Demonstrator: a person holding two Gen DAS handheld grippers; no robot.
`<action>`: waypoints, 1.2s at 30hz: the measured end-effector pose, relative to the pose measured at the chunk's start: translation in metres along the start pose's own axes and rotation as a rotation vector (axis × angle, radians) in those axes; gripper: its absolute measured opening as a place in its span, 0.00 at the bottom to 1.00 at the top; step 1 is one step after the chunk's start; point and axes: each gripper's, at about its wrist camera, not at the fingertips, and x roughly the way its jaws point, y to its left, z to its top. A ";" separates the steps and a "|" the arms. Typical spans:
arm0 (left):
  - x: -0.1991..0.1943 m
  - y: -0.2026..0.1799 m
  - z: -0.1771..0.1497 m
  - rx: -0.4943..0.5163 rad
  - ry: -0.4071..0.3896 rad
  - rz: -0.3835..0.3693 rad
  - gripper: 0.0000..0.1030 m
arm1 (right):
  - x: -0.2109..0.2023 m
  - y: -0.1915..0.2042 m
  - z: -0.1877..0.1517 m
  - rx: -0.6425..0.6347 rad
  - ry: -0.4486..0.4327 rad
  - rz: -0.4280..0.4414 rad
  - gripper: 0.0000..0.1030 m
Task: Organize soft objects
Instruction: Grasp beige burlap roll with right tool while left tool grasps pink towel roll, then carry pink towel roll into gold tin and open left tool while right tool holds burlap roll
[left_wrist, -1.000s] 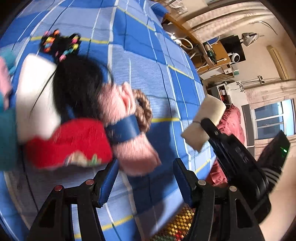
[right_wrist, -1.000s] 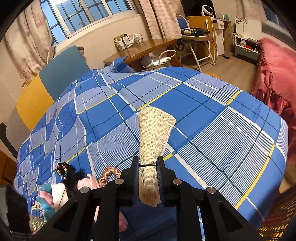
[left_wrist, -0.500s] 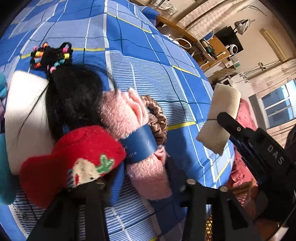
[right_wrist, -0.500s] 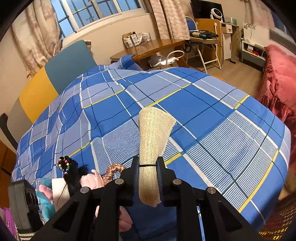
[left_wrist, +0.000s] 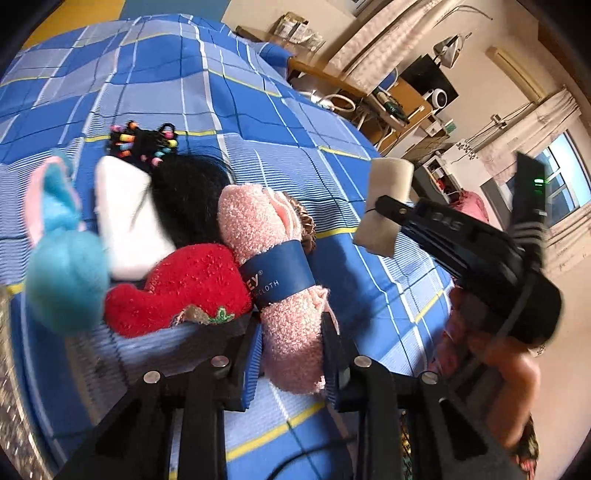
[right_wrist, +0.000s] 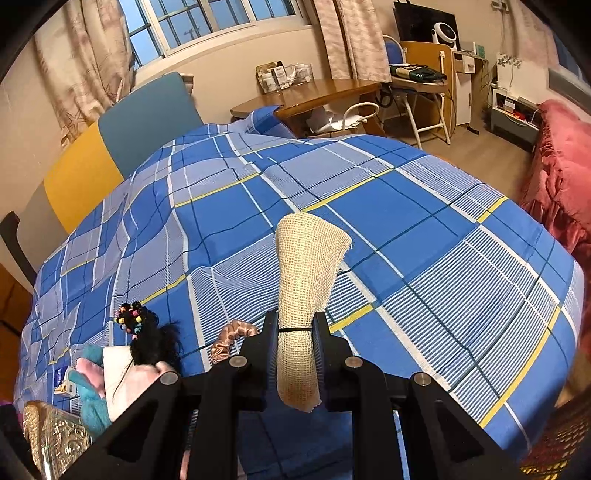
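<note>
A pink fluffy cloth roll (left_wrist: 258, 221) with a blue paper band (left_wrist: 280, 275) lies on the checked bedspread (left_wrist: 332, 173). Its near end sits between the blue pads of my left gripper (left_wrist: 293, 354), whose jaws are closing and press on both its sides. A red plush sock (left_wrist: 184, 284), a black wig (left_wrist: 188, 195), a white pad (left_wrist: 125, 218), a blue plush toy (left_wrist: 62, 266) and a brown scrunchie (left_wrist: 304, 225) crowd against it. My right gripper (right_wrist: 295, 343) is shut on a tied beige mesh roll (right_wrist: 306, 280) and holds it above the bed.
Beaded black hair ties (left_wrist: 144, 144) lie behind the wig. A gold patterned box (right_wrist: 55, 439) stands at the bed's near left corner. Beyond the bed are a wooden desk (right_wrist: 314, 96) and a chair, with a red blanket (right_wrist: 557, 177) at the right.
My left gripper has moved in over the pink roll and its jaws have drawn together from wide apart onto the roll's near end. The right gripper still holds the mesh roll.
</note>
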 end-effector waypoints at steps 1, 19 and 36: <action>-0.007 0.000 -0.003 0.005 -0.012 -0.002 0.27 | 0.000 0.001 0.000 -0.003 -0.002 0.003 0.18; -0.163 0.003 -0.038 0.113 -0.240 -0.033 0.27 | -0.004 0.016 -0.005 -0.085 -0.026 -0.012 0.18; -0.287 0.125 -0.077 0.025 -0.332 0.156 0.27 | -0.022 0.038 -0.008 -0.175 -0.130 0.025 0.18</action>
